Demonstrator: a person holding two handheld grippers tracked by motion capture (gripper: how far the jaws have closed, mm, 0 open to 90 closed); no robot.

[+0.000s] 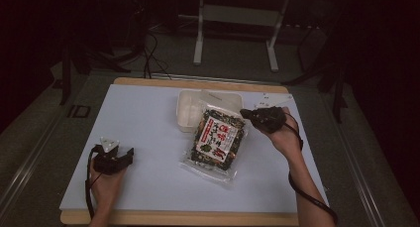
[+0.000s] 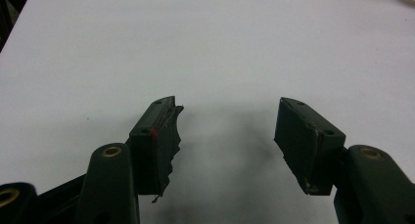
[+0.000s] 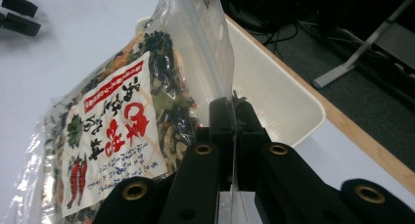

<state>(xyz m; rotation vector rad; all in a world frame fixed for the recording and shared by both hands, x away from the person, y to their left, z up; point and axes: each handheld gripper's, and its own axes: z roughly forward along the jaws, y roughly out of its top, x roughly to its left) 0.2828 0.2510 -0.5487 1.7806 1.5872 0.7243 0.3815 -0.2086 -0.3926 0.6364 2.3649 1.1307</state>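
I have the right gripper [image 3: 230,116] pinched shut on the clear top seal of the snack bag [image 1: 216,140], whose upper end leans on the white tray [image 1: 187,108]. The bag looks light, soft and crinkly, likely slippery; that flat seal strip seems the safest hold. My left gripper [image 2: 225,136] rests well left of the bag, jaws wide apart, empty.

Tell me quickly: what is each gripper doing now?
Left gripper: open, empty, over the table.
Right gripper: shut on the snack bag's clear top edge.
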